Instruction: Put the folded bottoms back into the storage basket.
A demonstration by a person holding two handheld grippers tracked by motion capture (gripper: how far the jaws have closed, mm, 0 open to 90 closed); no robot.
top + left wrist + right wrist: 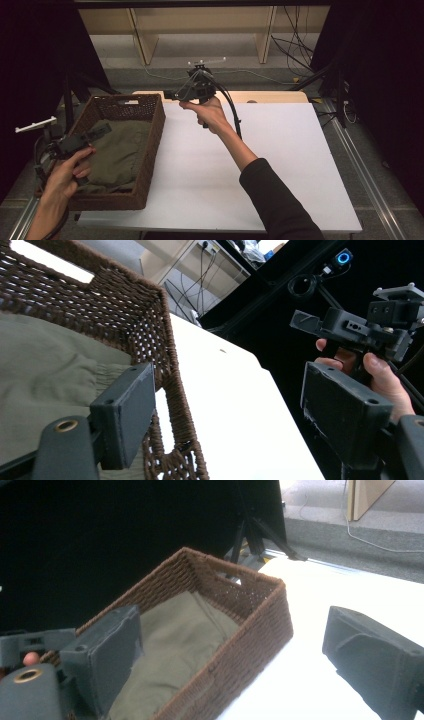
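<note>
— Where's the left claw (102, 129)?

— Low at the left, gripped in the left hand (65, 175), the forearm rising from the bottom edge. Jaws parted, nothing between them.

— And the right claw (170, 94)?

— Held up farther out by the right hand (207, 112), arm stretched long in a dark sleeve (277, 200). It points leftward, its jaws spread wide and empty too.

open left claw (235, 415) over olive cloth (45, 370) in wicker basket (145, 320).
</note>
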